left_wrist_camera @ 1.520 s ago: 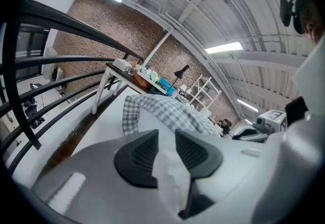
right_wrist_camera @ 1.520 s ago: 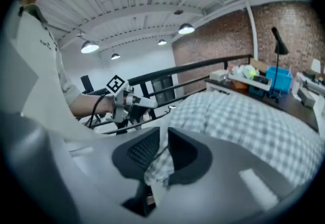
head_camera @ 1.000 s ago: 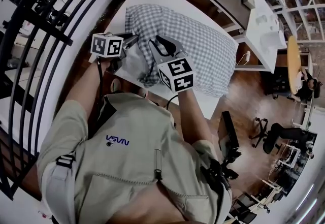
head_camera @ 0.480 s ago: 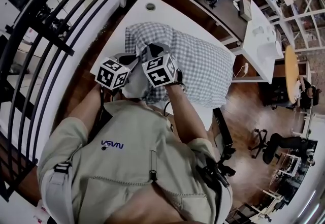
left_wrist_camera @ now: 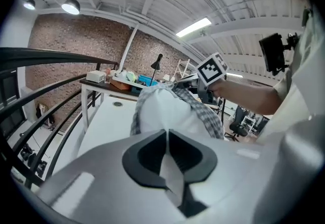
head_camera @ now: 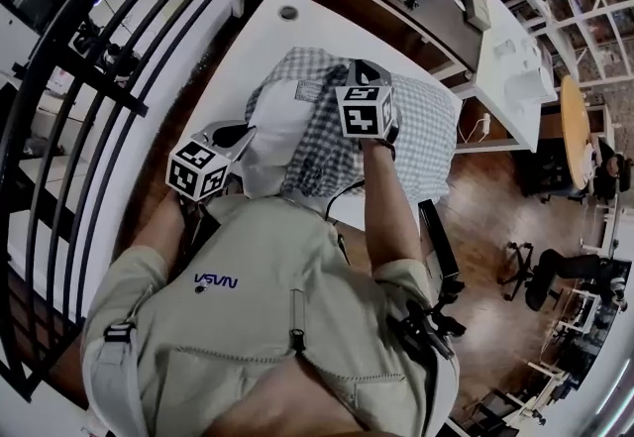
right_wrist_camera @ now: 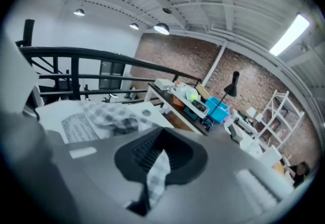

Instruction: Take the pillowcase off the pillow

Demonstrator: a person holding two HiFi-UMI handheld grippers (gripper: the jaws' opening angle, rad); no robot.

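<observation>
At the far left of the head view a dark metal railing [head_camera: 89,78] is seen curving beside the white table [head_camera: 223,58] on which the work is done. The left gripper [left_wrist_camera: 167,147] is held at the table's near left edge, with its marker cube [head_camera: 198,170] turned toward the camera. In the left gripper view its jaws are seen pressed together on a fold of plain white cloth, which belongs to the near end of the pillow [head_camera: 280,128]. That near end is laid bare and white, and the pillow is stretched away from the person across the table. The pillowcase [head_camera: 426,133], in a grey and white check, is seen gathered over the far and right part of the pillow, with its open edge bunched in folds across the middle. The right gripper [right_wrist_camera: 158,159] is held over that bunched edge, with its own marker cube [head_camera: 365,111] on top. In the right gripper view its jaws have just been closing, and a strip of the checked cloth is pinched between them and hangs down toward the camera. The two grippers are set well apart, one at the bare end and one at the gathered cloth. Below them the person's pale shirt [head_camera: 267,326] fills the lower part of the head view. To the right, beyond a strip of wooden floor, a second white table [head_camera: 510,54] and a round wooden table [head_camera: 573,118] are seen.
</observation>
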